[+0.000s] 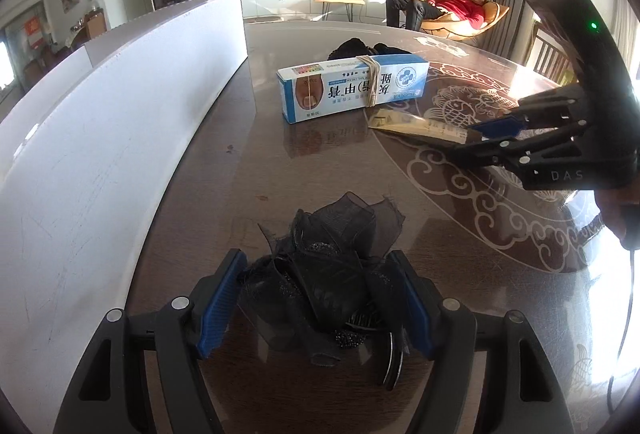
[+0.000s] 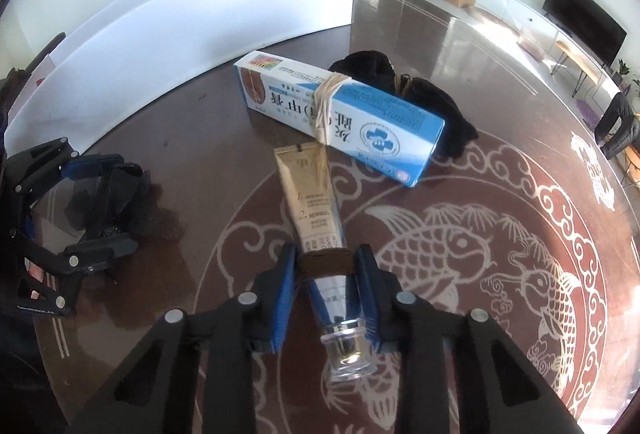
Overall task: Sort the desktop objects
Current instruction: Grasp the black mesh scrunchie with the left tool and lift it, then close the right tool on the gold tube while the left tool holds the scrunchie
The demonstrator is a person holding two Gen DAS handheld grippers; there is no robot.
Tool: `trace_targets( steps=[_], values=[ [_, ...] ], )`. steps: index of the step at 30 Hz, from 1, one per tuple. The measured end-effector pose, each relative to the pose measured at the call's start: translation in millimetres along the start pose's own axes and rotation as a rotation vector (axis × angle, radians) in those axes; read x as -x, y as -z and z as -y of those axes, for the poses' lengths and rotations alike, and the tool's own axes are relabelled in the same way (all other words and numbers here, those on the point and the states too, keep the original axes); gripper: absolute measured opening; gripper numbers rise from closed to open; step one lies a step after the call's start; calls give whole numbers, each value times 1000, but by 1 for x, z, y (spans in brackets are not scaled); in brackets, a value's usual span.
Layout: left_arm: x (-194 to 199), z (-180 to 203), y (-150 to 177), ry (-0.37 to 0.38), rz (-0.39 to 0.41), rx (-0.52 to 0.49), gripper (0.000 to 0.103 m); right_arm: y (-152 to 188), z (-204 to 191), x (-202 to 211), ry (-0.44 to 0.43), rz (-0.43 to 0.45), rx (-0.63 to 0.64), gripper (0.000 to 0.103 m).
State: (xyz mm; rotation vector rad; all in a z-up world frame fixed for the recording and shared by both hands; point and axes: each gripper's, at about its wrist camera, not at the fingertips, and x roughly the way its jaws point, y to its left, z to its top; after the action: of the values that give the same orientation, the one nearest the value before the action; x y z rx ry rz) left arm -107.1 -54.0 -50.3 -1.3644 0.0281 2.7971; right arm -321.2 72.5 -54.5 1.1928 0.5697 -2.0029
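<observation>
My left gripper (image 1: 316, 258) is shut on a black mesh hair bow (image 1: 332, 234) that rests on the dark glass table (image 1: 256, 169); its blue pads press both sides. The right wrist view shows that same gripper (image 2: 128, 207) and bow (image 2: 116, 197) at the far left. My right gripper (image 2: 327, 250) is shut on a gold tube (image 2: 312, 189) with a clear cap, gripping at a brown band near the cap end. The tube lies flat, its tail touching a blue-and-white box (image 2: 360, 121) bound with rubber bands. In the left wrist view the right gripper (image 1: 464, 141) is at the right, over the tube (image 1: 408, 123).
A long white board (image 1: 120, 113) stands along the table's left side. A black cloth item (image 2: 440, 101) lies behind the box (image 1: 352, 89). A person (image 1: 440, 7) reclines on a lounge chair far behind the table. A fish pattern (image 2: 460, 246) decorates the tabletop.
</observation>
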Motion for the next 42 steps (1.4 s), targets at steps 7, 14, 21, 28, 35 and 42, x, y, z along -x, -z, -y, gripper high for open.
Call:
trace_targets(
  steps=[7,14,21,28,35,42],
  values=[
    [3,-1,2,1,2,-6,70,94,-32,49,130,102,-351,30],
    [18,23,21,57,5,-89,72,116,-55,52,168,154,-291,45],
    [8,16,19,27,-45,-39,103,136,-66,54,127,158,-193,78],
    [7,16,19,28,-43,-39,103,143,-67,52,138,125,-232,103],
    [8,15,19,32,-42,-38,103,143,-67,51,139,123,-232,103],
    [8,15,19,32,-42,-37,103,143,-66,51,138,123,-232,103]
  ],
)
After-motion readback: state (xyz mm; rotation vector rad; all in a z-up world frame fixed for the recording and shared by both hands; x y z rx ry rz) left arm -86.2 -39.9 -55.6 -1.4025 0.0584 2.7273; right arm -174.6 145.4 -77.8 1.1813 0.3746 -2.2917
